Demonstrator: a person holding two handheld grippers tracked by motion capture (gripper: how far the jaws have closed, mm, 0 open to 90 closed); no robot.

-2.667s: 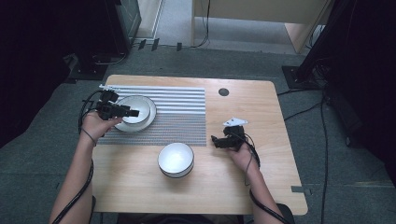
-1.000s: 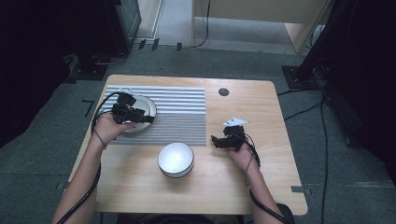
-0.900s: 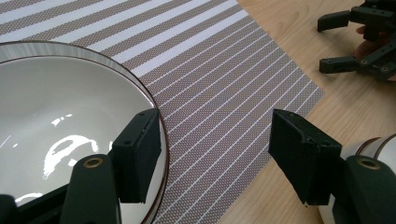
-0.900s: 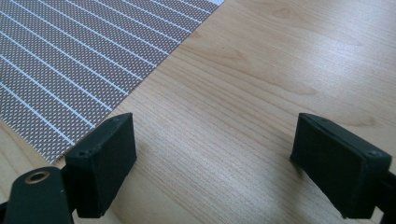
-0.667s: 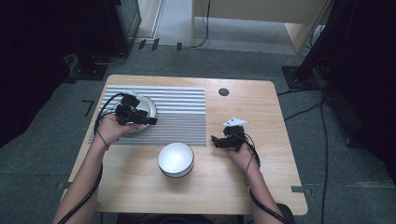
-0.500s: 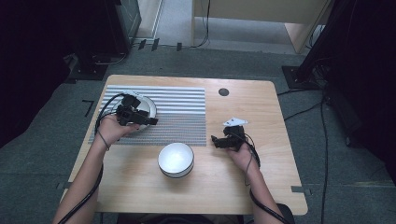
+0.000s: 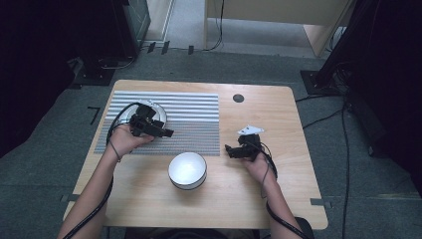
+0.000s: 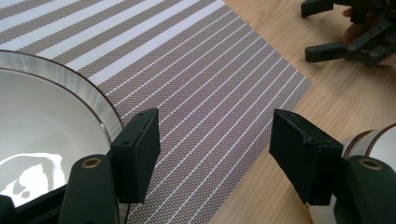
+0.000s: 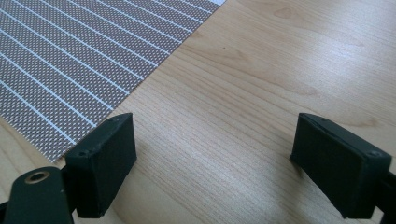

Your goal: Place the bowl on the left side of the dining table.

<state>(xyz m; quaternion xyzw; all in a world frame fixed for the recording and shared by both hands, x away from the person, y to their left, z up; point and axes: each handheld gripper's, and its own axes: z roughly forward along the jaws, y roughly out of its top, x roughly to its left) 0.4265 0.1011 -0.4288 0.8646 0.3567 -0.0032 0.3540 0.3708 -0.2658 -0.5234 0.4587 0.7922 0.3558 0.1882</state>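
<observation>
A white plate (image 7: 158,113) with a dark rim lies on the left part of a striped placemat (image 7: 189,124). My left gripper (image 7: 164,132) hovers over the plate's near right edge. In the left gripper view that gripper (image 8: 217,140) is open, with the plate (image 8: 42,121) just left of its left jaw and only placemat (image 8: 210,84) between the jaws. A white bowl (image 7: 187,170) stands on the wood in front of the mat and shows at lower right as the bowl (image 8: 369,140). My right gripper (image 7: 230,149) rests open over bare table, holding nothing, seen as (image 9: 219,154).
The wooden table (image 7: 278,189) has a round cable hole (image 7: 238,98) at the back right. The placemat's corner (image 9: 70,60) lies left of the right gripper. The other hand's gripper (image 8: 345,46) shows far off in the left gripper view. Dark floor and cables surround the table.
My left gripper has drifted right and slightly nearer across the plate, still open. The right gripper, the bowl and the plate have stayed put.
</observation>
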